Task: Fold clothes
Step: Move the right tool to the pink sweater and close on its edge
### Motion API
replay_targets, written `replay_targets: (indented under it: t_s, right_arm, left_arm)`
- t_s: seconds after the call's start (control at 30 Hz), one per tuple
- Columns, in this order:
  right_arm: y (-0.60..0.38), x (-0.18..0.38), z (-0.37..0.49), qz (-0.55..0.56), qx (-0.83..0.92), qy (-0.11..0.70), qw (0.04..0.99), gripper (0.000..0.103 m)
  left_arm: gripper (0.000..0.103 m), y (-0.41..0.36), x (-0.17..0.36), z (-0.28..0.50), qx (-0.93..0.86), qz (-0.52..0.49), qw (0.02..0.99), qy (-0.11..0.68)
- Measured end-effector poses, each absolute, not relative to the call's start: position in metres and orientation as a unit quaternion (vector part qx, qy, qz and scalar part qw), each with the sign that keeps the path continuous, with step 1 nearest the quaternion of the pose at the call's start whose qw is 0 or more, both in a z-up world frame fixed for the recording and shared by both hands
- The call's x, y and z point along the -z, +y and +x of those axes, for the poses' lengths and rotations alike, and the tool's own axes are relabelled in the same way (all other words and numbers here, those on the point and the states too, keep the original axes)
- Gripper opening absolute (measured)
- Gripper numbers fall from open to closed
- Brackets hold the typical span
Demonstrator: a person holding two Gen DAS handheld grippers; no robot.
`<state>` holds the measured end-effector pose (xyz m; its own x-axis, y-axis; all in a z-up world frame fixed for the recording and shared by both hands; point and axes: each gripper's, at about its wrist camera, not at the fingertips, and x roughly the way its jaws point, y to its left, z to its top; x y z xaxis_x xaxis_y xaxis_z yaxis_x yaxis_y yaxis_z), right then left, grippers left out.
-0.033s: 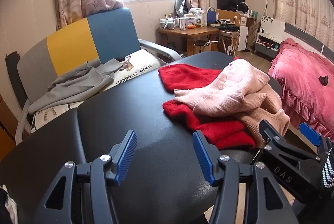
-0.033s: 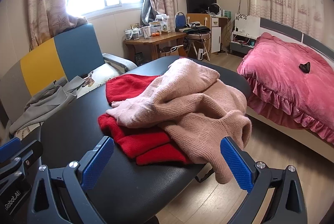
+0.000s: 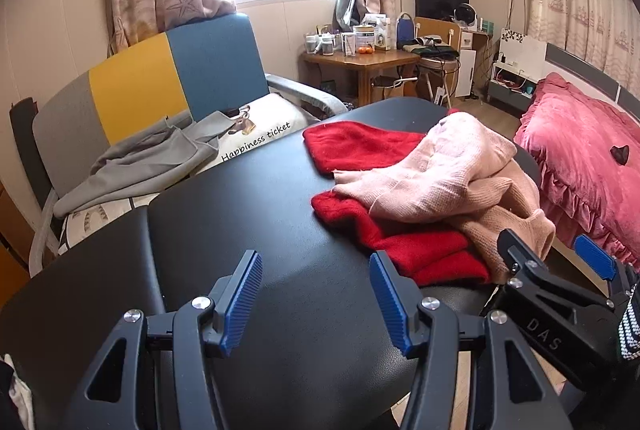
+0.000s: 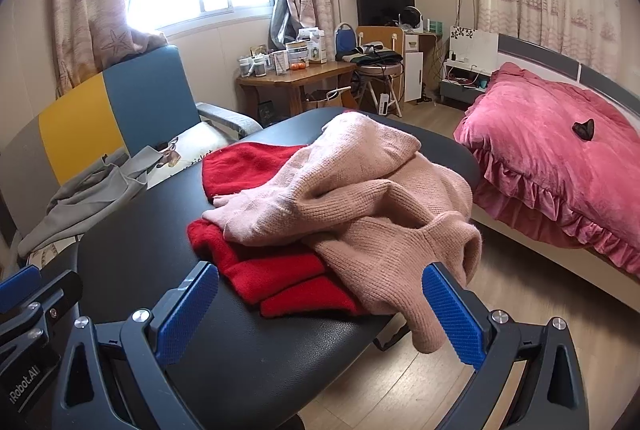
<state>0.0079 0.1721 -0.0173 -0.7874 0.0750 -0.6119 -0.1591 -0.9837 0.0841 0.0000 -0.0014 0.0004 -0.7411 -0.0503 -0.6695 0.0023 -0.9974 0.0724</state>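
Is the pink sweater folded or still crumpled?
Crumpled, not folded. The pink sweater lies bunched over the red garment, one part hanging over the black table edge.

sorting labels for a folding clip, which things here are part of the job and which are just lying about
Part of the job:
pink knitted sweater
red fuzzy sweater
black padded table
left gripper, right gripper, both open

Lying about:
grey garment on the armchair
pink ruffled bed
wooden side table

Fuzzy red knit sweater [image 4: 256, 169] under ribbed pink knit sweater [image 4: 384, 197], on smooth, slightly glossy black leather-like table [image 3: 256, 213].
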Motion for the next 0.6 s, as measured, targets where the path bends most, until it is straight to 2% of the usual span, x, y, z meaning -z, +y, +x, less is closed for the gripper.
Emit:
replay_targets:
  t_s: [0.3, 0.43, 0.53, 0.6]
  right_arm:
    - [0.171, 0.02, 0.009, -0.322, -0.943, 0.061, 0.061, 0.103]
    - [0.172, 0.03, 0.008, -0.332, -0.939, 0.074, 0.047, 0.103]
    - [0.173, 0.038, 0.006, -0.345, -0.934, 0.091, 0.009, 0.103]
    - [0.18, 0.044, 0.005, -0.347, -0.928, 0.132, -0.034, 0.103]
  left_arm:
    - [0.058, -0.008, 0.007, -0.001, 0.926, 0.377, -0.011, -0.022]
    - [0.059, -0.022, 0.019, -0.002, 0.916, 0.399, -0.041, 0.018]
    - [0.059, -0.033, 0.036, -0.008, 0.899, 0.435, -0.038, 0.041]
    - [0.059, -0.038, 0.052, -0.009, 0.886, 0.459, -0.044, 0.049]
